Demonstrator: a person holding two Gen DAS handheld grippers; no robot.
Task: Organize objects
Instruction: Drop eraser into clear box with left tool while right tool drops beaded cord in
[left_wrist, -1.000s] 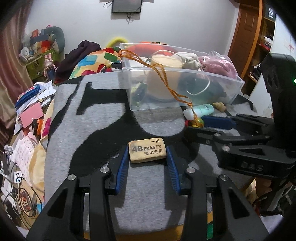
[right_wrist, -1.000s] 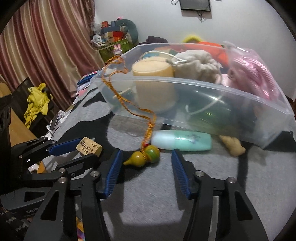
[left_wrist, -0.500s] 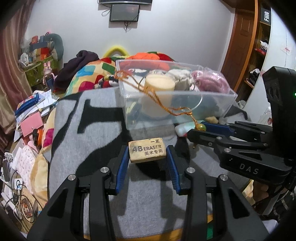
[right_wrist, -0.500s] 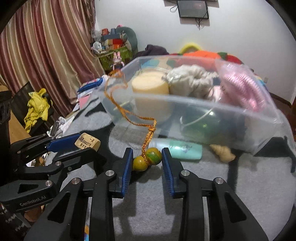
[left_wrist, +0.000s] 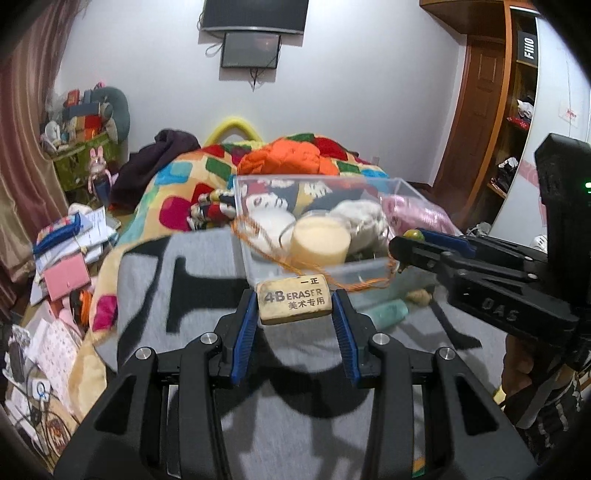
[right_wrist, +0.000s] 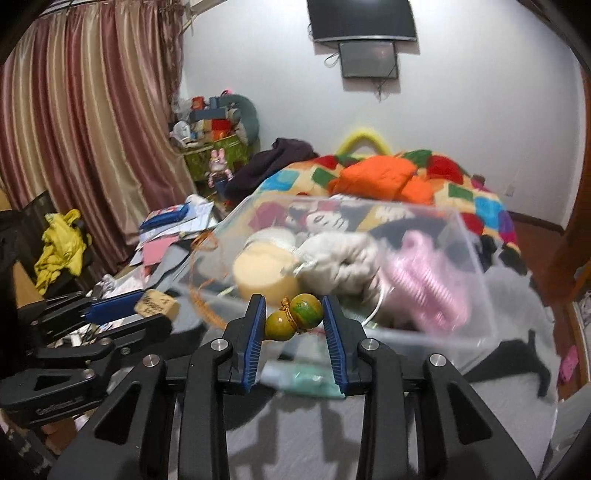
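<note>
The eraser (left_wrist: 294, 300) is clamped crosswise in the left gripper (left_wrist: 294, 321), and the gourd charm (right_wrist: 295, 314) in the right gripper (right_wrist: 294, 325). The clear bin (right_wrist: 476, 332) is seen just ahead, mid-frame, nearer the right gripper; the charm's orange cord (left_wrist: 354, 286) is draped over its near wall.

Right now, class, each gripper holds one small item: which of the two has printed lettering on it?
The eraser in the left gripper: "4B ERASER" is printed on it. The right gripper clamps a plain gourd charm.
</note>
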